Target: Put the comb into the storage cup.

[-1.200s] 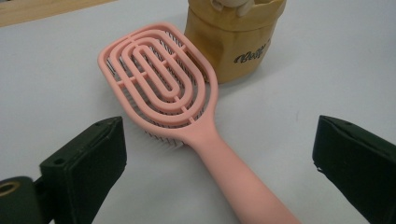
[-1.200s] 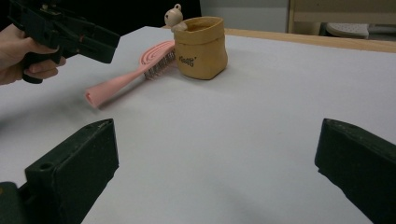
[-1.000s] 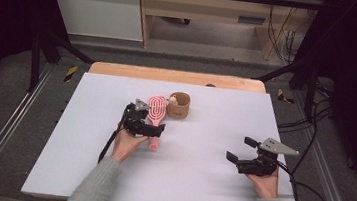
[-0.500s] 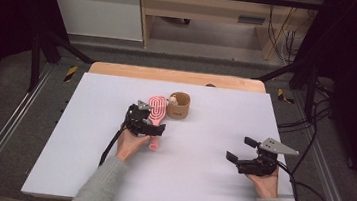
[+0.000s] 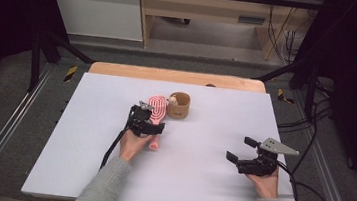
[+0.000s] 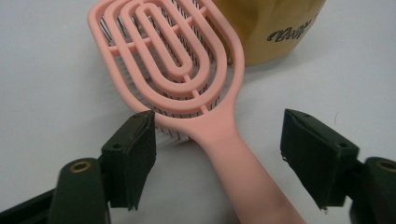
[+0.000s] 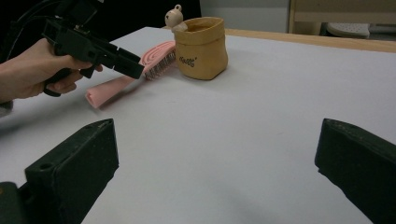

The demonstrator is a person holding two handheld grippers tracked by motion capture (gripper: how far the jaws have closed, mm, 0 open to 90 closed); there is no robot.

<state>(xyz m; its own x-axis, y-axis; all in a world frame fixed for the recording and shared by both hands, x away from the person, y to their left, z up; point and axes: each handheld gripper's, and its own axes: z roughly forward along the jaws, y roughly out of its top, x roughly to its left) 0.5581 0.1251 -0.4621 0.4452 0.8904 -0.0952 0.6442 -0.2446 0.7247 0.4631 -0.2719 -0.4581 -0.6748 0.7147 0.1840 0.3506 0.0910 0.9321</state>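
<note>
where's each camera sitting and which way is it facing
high view: above the person's side, looking forward and down on the table; both forearms, left gripper, right gripper.
left gripper view: on that gripper, looking down at the brush; its jaws straddle the neck, untouched.
right gripper view: low, facing across the table; jaws wide.
All share brush and pouch.

A: Item count, table [image 5: 198,183]?

B: One table, white top. One pink hairbrush [image 6: 187,74] lay on it. One tan pouch [image 7: 201,46] stood beside the brush, with one small bear figure [image 7: 174,17] at its rim.

A: Tools?

B: Two handheld grippers were logged: one left gripper [image 5: 152,119], one right gripper [image 5: 241,149]. Each carried two black jaws and one trailing cable.

A: Hands?

B: Two, one per gripper.
</note>
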